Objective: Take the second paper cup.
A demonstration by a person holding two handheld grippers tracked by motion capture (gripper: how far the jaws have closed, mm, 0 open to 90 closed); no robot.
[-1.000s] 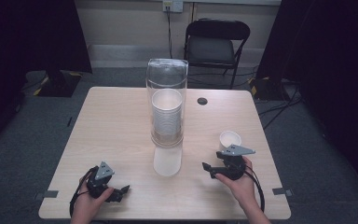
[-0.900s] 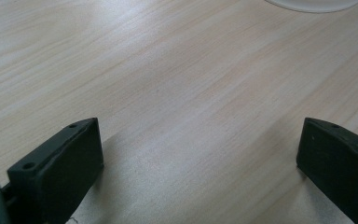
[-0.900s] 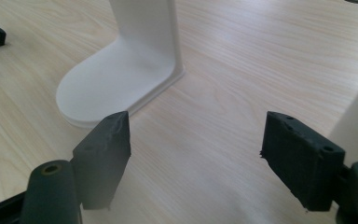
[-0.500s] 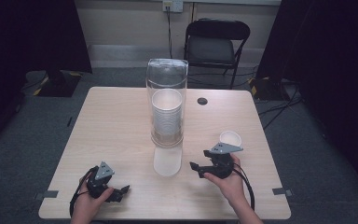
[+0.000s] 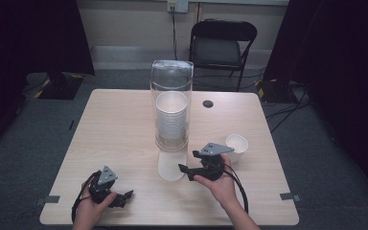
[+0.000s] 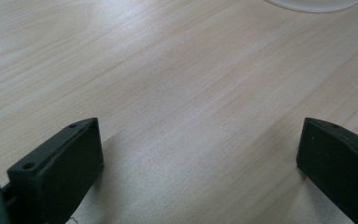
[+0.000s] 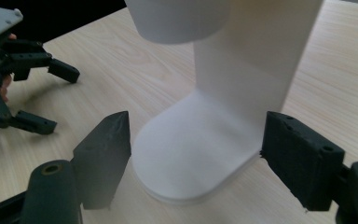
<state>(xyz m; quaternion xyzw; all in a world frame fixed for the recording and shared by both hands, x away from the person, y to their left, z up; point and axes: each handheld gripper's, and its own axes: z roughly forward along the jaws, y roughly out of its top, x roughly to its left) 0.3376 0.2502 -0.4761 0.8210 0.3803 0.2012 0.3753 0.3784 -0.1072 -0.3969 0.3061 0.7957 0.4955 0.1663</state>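
Note:
A clear tube (image 5: 171, 81) holding a stack of white cups (image 5: 171, 120) stands mid-table on a white stand (image 5: 171, 166). One white cup (image 5: 236, 143) sits upright on the table to its right. My right gripper (image 5: 186, 171) is open and points left at the stand, just short of its right side. In the right gripper view the stand (image 7: 223, 116) rises between and beyond the jaws of this gripper (image 7: 198, 135), and the lowest cup (image 7: 177, 18) hangs above. My left gripper (image 5: 125, 198) lies low at the front left, open, with bare wood in front of its jaws (image 6: 200, 140).
The wooden table (image 5: 115, 129) has a small dark hole (image 5: 208, 103) behind the tube. A black folding chair (image 5: 223, 45) stands beyond the far edge. In the right gripper view the left gripper (image 7: 23, 70) shows at the far left.
My right gripper has moved left, away from the single cup and up to the stand's base. The cup stays where it was. My left gripper has not moved.

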